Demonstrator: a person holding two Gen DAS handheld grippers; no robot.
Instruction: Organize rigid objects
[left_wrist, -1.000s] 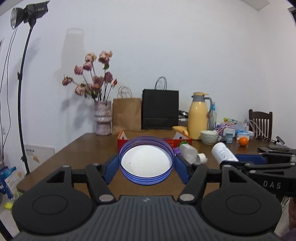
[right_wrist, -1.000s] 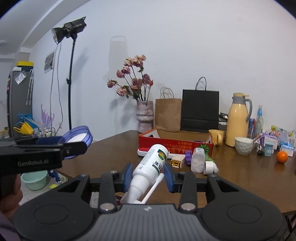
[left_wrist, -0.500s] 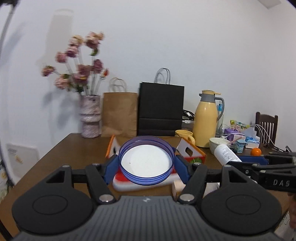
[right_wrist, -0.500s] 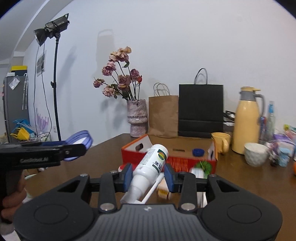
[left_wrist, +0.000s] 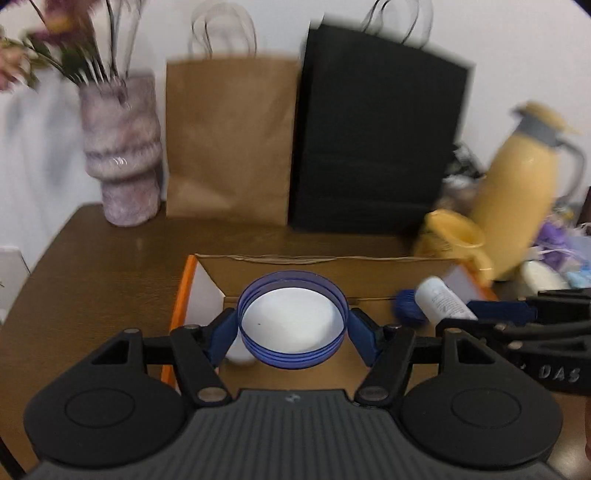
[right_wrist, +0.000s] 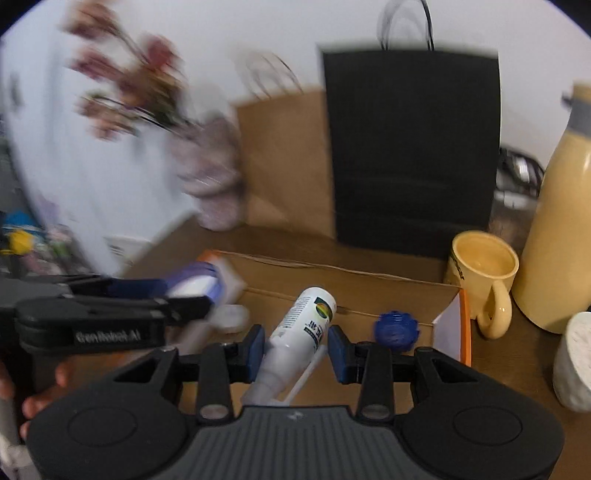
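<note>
Left wrist view shows the left tool (left_wrist: 291, 325) clamped on a round blue-rimmed lid (left_wrist: 291, 320), held over the open cardboard box (left_wrist: 332, 267) on the brown tabletop (left_wrist: 110, 258). In the right wrist view the right tool (right_wrist: 295, 349) grips a white bottle (right_wrist: 301, 332), tilted, above the same box, where a blue cap (right_wrist: 395, 328) lies inside. A yellow mug (right_wrist: 484, 273) stands just beside the box, near the yellow jug (right_wrist: 561, 221).

Both wrist cameras close, angled down, sharing open box (left_wrist: 325, 273) (right_wrist: 354, 291).
</note>
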